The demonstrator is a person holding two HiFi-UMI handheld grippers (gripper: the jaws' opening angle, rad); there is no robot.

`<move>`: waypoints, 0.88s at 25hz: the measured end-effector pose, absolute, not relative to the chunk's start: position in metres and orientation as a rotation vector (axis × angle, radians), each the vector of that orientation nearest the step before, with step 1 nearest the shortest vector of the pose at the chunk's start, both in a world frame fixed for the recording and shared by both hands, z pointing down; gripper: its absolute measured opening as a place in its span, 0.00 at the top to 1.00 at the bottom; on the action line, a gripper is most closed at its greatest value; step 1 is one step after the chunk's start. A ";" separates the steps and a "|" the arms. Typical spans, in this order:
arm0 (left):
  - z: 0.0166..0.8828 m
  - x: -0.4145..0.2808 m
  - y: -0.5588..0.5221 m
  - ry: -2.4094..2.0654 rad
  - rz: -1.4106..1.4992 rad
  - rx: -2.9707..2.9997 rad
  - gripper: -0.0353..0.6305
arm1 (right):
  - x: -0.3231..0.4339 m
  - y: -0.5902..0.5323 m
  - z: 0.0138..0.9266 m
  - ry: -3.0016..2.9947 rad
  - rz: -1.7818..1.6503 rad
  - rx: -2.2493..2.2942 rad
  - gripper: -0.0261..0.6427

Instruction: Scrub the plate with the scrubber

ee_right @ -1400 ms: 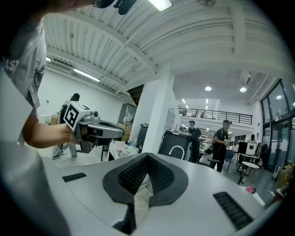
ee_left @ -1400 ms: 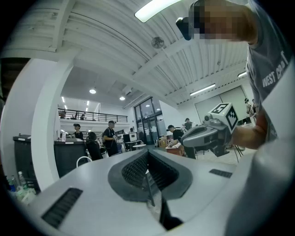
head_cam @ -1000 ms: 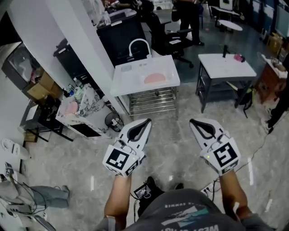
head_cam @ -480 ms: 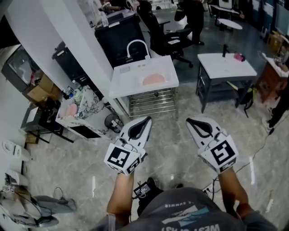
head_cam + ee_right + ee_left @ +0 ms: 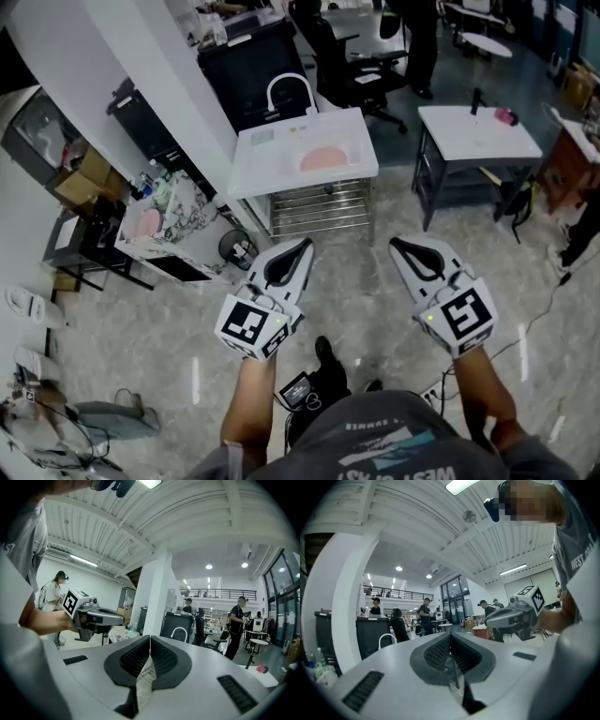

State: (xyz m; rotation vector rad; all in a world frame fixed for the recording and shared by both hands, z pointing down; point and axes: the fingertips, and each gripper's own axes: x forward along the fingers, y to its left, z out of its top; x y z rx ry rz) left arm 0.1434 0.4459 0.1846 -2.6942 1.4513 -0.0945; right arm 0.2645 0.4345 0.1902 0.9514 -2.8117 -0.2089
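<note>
A white sink and a white desk stand apart on the marbled floor. The sink holds a pink plate. The left tongs and right tongs are closed together and empty.

Even, rather dim overhead light is seen in the head view, and pale streaks of glare are thrown across the glossy grey marble floor. In the gripper views, light is shed by a bright rectangular ceiling panel and small round recessed ceiling lamps. Straight lines are bent by the wide lenses and the corners are blacked out. The near grey shells of the left gripper and the right gripper are rendered soft.
</note>
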 end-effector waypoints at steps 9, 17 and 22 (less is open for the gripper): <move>0.197 0.104 0.394 1.382 -0.126 -2.705 0.94 | 0.240 0.374 0.203 -2.752 -0.168 1.037 0.92; 0.209 0.053 0.318 1.328 -0.095 -2.750 0.94 | 0.194 0.301 0.210 -2.700 -0.173 1.086 0.92; 0.212 0.020 0.270 1.277 -0.100 -2.767 0.94 | 0.165 0.256 0.213 -2.672 -0.189 1.099 0.92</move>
